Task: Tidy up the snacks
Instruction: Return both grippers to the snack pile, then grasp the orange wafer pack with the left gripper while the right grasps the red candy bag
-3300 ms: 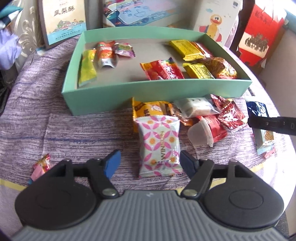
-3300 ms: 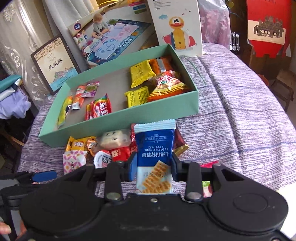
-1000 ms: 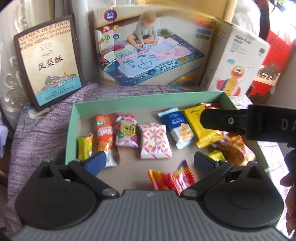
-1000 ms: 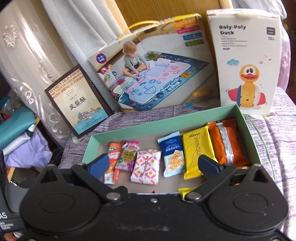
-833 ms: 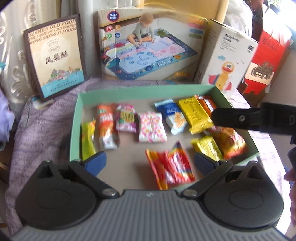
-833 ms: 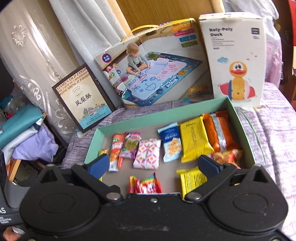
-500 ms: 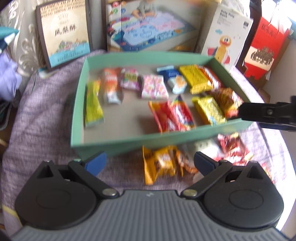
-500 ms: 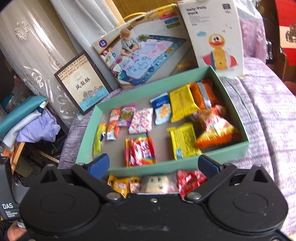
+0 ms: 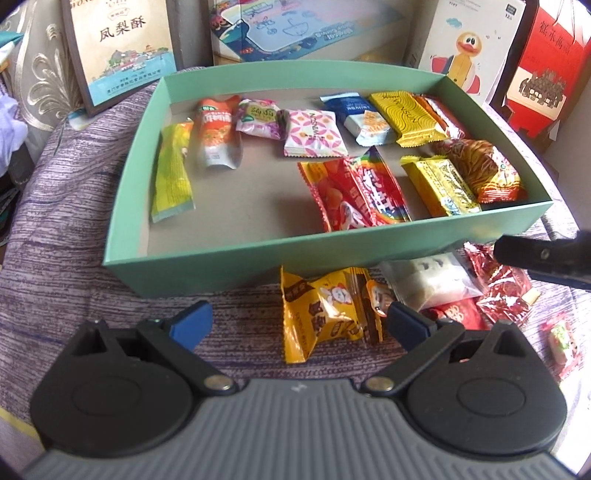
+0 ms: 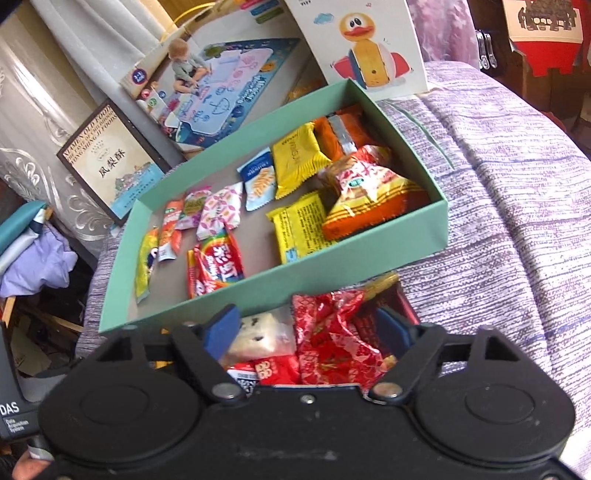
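Note:
A green box [image 9: 258, 254] [image 10: 424, 240] holds several snack packets, among them a pink-patterned one [image 9: 314, 134] and a blue biscuit pack [image 9: 364, 118]. Loose snacks lie in front of it: a yellow pack [image 9: 325, 314], a clear white pack [image 9: 432, 280] [image 10: 266, 332] and a red foil pack [image 9: 506, 284] [image 10: 332, 332]. My left gripper [image 9: 299, 323] is open and empty, low over the cloth beside the yellow pack. My right gripper [image 10: 310, 328] is open, its fingers on either side of the red foil and white packs.
A purple woven cloth [image 9: 55, 236] covers the table. Behind the box stand a framed food box [image 9: 118, 48], a play-mat box [image 9: 295, 29], a duck toy box [image 9: 465, 48] and a red box [image 9: 543, 70]. A small candy [image 9: 561, 339] lies at right.
Both grippers let go of their packets inside the box, then drew back and dropped down to the loose snacks in front of it. Both are open and empty now.

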Demonstrator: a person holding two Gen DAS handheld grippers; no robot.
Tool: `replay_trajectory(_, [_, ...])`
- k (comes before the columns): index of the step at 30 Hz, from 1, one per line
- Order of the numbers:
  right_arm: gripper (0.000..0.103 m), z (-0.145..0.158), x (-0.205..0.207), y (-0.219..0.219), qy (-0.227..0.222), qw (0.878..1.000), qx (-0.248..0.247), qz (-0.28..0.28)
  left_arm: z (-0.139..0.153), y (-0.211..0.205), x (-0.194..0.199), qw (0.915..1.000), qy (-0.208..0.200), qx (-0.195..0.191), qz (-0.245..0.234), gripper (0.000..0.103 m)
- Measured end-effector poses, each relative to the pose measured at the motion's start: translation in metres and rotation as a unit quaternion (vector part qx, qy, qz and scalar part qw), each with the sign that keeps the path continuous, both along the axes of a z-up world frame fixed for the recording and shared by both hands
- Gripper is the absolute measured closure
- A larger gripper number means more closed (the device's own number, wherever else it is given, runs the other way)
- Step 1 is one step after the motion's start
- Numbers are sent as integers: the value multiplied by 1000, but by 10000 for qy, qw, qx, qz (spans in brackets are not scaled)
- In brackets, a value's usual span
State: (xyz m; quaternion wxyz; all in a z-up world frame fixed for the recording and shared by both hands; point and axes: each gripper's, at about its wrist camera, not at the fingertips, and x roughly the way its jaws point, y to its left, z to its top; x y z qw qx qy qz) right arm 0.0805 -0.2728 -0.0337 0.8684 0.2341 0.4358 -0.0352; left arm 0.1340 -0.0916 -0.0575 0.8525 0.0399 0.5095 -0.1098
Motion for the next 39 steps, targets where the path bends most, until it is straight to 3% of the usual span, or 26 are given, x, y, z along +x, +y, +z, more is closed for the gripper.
replay_trajectory(2, [38, -5, 2, 0, 53, 10000, 18, 31, -4, -2, 4, 10000, 2, 15, 13, 1])
replay_trajectory(6, [56, -15, 4, 0, 168, 9998, 133, 63, -9, -3, 8, 10000, -42, -32, 77, 2])
replay_trajectory(7, [65, -16, 4, 0, 199, 9997, 133, 65, -10, -2, 8, 9999, -49, -45, 94, 2])
replay_trajectory(19, [67, -17, -20, 8, 105, 9996, 136, 237, -13, 38, -7, 9993, 148, -160, 306, 6])
replay_trajectory(24, [67, -16, -20, 5, 115, 9996, 176, 212, -12, 22, -3, 9999, 47, -89, -4, 8])
replay_trajectory(25, [66, -17, -20, 4, 120, 9995, 190, 205, -13, 18, -2, 9999, 28, -78, -66, 11])
replay_trajectory(28, [63, -24, -20, 0, 226, 9993, 279, 142, -12, 8, -5, 9997, -123, 59, -196, 36])
replay_trajectory(30, [63, -23, -23, 0, 175, 9994, 283, 135, -10, 5, -8, 9991, -247, 219, -247, 62])
replay_trajectory(34, [66, -18, -23, 10, 91, 9997, -7, 235, -5, 16, -12, 9996, -150, -108, -198, 75])
replay_trajectory(39, [66, -6, -28, 16, -21, 9993, -180, 328, -4, 29, -23, 9995, -30, -304, -85, 75])
